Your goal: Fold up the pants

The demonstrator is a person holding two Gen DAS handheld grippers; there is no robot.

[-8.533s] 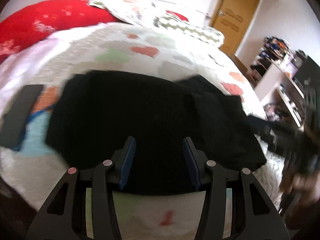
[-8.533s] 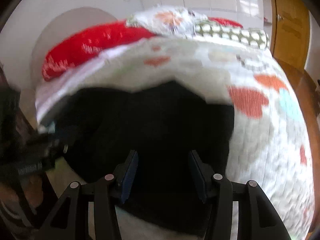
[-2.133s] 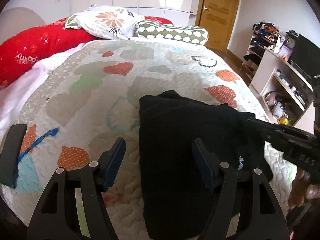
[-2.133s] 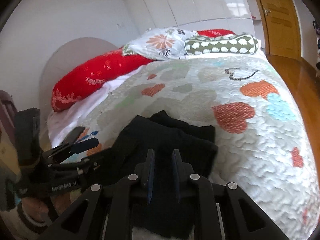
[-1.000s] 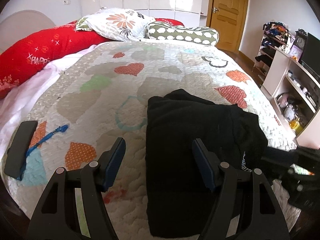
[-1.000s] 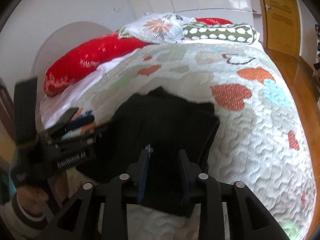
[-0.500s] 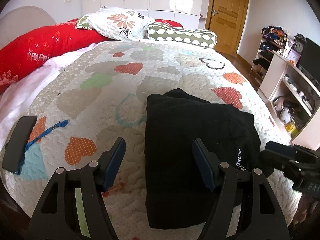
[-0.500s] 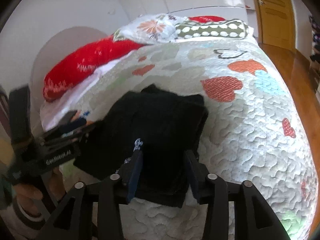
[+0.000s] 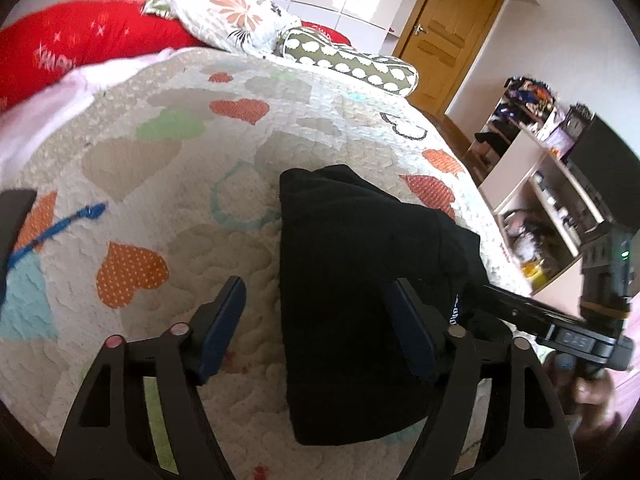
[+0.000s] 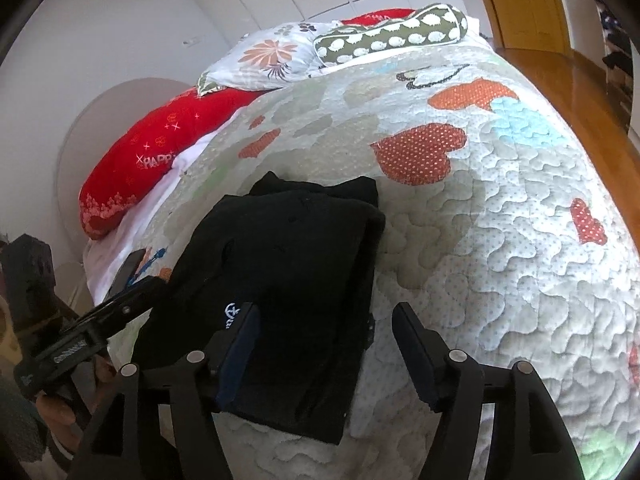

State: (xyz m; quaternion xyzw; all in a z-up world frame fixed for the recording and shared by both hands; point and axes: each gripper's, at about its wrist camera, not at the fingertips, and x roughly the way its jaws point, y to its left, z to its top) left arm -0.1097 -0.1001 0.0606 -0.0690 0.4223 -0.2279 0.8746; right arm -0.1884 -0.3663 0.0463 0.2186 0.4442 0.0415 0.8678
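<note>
Left wrist view shows the left claw (image 9: 316, 320) spread wide and holding nothing, with the folded black pants (image 9: 360, 280) lying on the heart-patterned quilt (image 9: 160, 168) just ahead, under its right finger. Right wrist view shows the right claw (image 10: 326, 344) likewise spread and empty, the pants (image 10: 288, 280) ahead beneath its left finger.

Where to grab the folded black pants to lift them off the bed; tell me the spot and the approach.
Take the black pants at the near short edge, coming from the foot of the quilt. There the layers stack into one thick, straight edge facing the open right hand-held gripper; the far end is uneven.
</note>
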